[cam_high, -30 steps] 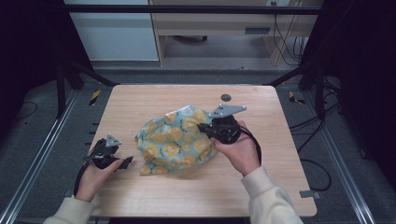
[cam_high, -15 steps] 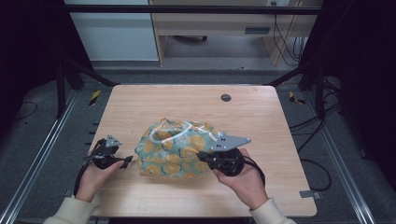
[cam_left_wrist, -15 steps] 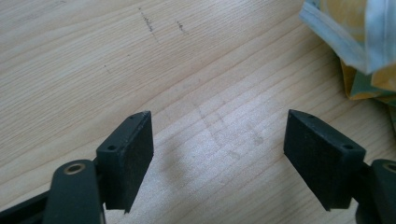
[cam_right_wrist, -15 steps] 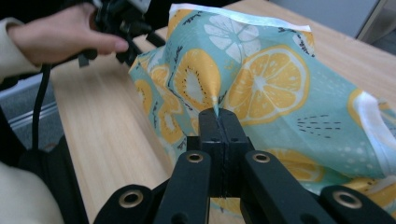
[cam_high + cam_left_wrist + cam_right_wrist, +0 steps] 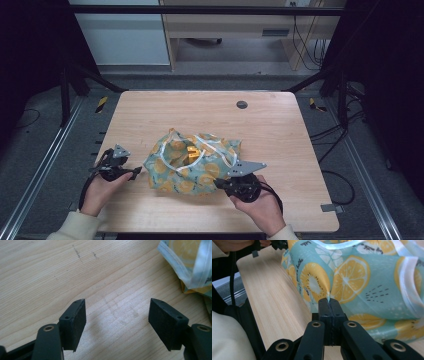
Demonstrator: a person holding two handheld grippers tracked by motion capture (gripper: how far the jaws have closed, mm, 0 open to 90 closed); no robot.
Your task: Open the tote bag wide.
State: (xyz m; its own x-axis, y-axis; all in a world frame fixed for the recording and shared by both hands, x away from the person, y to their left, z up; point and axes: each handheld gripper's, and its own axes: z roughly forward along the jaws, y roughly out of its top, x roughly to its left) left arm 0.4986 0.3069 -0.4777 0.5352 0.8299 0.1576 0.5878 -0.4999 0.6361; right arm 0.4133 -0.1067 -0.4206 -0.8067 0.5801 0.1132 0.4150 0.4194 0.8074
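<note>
Pulling a teal, lemon-print fabric bag (image 5: pixel 192 167) flat on the pale wooden table (image 5: pixel 280 130).
The right gripper (image 5: pixel 329 300) pinches the cloth tight; the left gripper (image 5: pixel 117 317), empty, has just been narrowing and should next grab the near edge.

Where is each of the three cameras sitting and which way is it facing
High view: above the person's side, facing forward and down on the table; forearms, both hands show.
Left gripper view: rides the left tool, facing bare wood; open jaws, nothing between them.
Right gripper view: rides the right tool, shut on the lemon-print bag; a sleeve shows.
All three views share the bag.
</note>
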